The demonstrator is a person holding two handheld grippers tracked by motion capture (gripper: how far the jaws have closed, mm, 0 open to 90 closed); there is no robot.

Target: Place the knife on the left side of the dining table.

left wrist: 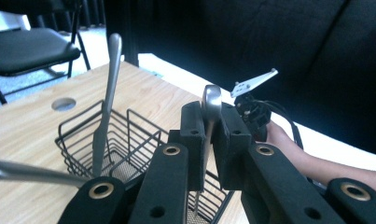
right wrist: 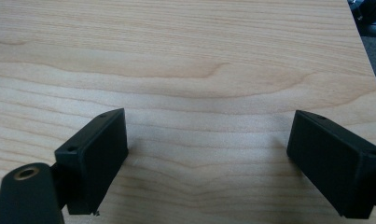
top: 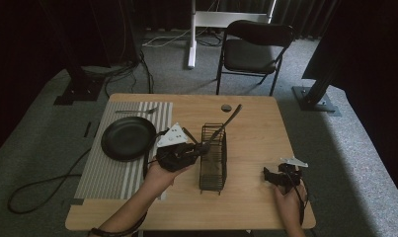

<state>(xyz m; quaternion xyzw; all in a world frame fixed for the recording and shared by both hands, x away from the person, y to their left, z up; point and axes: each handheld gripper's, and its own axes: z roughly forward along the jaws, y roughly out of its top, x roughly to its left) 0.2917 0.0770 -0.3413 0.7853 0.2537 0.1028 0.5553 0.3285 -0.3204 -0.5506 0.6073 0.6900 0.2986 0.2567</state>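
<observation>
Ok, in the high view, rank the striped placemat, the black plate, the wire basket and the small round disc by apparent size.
1. striped placemat
2. black plate
3. wire basket, narrower than the plate though comparably long
4. small round disc

Wooden table, four things resting on it.
A striped mat covers the nine o'clock side, and on it sit a black plate and, up at eleven o'clock, a spoon. Dead centre stands a wire basket. At twelve o'clock, near the far edge, there's a small round hole in the tabletop.
</observation>
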